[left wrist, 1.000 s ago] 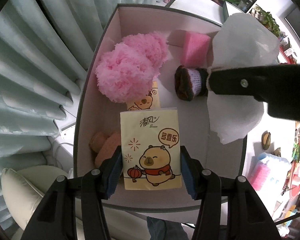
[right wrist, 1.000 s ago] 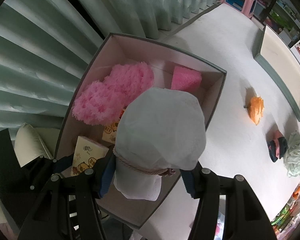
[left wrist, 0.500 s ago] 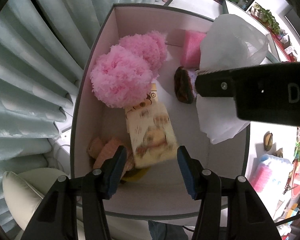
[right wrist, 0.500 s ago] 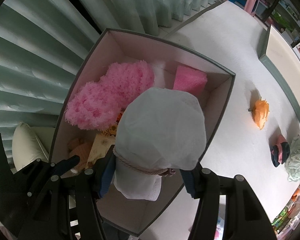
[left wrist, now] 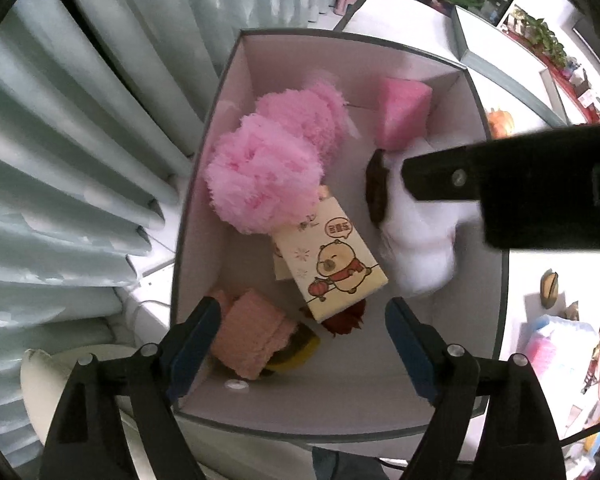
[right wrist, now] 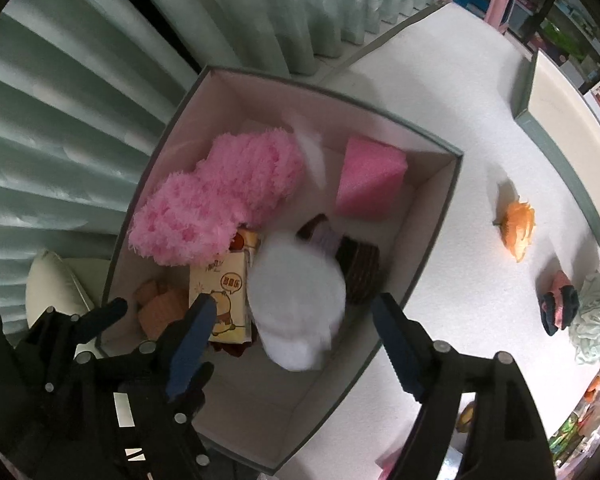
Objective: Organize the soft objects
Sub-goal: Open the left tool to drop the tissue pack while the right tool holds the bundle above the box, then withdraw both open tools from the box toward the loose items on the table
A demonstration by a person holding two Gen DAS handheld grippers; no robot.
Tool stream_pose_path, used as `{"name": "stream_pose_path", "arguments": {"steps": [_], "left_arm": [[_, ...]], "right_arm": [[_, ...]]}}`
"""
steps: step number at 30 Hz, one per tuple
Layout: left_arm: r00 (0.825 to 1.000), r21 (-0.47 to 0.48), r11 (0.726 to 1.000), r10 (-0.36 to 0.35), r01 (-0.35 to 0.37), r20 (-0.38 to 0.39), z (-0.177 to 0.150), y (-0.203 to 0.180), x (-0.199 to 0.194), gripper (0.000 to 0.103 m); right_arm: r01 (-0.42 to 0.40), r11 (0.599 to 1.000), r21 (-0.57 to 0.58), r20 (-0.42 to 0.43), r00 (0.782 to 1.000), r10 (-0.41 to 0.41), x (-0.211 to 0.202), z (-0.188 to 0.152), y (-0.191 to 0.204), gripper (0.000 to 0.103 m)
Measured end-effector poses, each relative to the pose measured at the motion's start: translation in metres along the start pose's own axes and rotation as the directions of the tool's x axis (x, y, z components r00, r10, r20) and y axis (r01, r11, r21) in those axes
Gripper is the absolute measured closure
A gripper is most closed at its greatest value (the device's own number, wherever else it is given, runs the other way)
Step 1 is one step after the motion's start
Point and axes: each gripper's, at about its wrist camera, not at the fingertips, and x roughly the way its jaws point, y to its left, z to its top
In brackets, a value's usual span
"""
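The grey-rimmed storage box [right wrist: 440,216] sits at the edge of the white counter [right wrist: 460,120], beside pale green curtains [right wrist: 80,100], and already holds most of the soft things. Largest among them is the pink fluffy plush [right wrist: 216,196] against the far left wall, with a pink sponge block [right wrist: 370,184] in the far corner. A white drawstring pouch [right wrist: 296,300], blurred in both views, lies in or just above the box on a dark knitted item [right wrist: 360,268]. Next to it rests a tissue pack [left wrist: 332,264] printed with a capybara, leaning on a peach folded cloth [left wrist: 248,332].

Both tongs hang over the box with nothing between their pads: the left tongs [left wrist: 304,344] are spread wide and empty, the right tongs [right wrist: 292,344] likewise.

The step in hand looks like the drop-off of pouch and tissue pack. Still out on the counter are an orange fabric flower [right wrist: 518,224], a small pink-and-dark item [right wrist: 558,306] and a pale green mesh puff [right wrist: 598,316]. The next move probably calls for the right tongs to swing to one of these, close gently on its bulk, and carry it back.
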Motion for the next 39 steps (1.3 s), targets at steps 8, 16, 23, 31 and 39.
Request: {"name": "stream_pose_path", "arguments": {"steps": [8,16,23,31,39], "left_arm": [[1.000,-0.031,0.999,0.019,-0.019,0.008,0.001,0.008,-0.016,0.000],[1.000,-0.045,0.999,0.026,-0.026,-0.002,0.004,0.013,-0.028,0.000],[0.999,-0.046,0.998,0.036,-0.035,0.003,0.005,0.009,-0.032,0.000],[0.999,-0.036,0.998,0.051,-0.050,0.012,0.004,0.001,-0.040,0.000],[0.998,-0.007,0.998,0.063,-0.062,0.033,0.005,-0.014,-0.049,0.000]], "right_arm": [[-0.020,0.998,0.058,0.093,0.996,0.014,-0.025,-0.005,-0.019,0.000],[-0.048,0.987,0.151,0.140,0.990,0.027,-0.042,-0.025,-0.041,0.000],[-0.064,0.973,0.222,0.148,0.988,0.031,-0.051,-0.043,-0.063,0.000],[-0.077,0.957,0.281,0.153,0.988,0.035,-0.058,-0.064,-0.082,0.000],[-0.089,0.943,0.321,0.172,0.984,0.034,-0.068,-0.077,-0.095,0.000]]}}
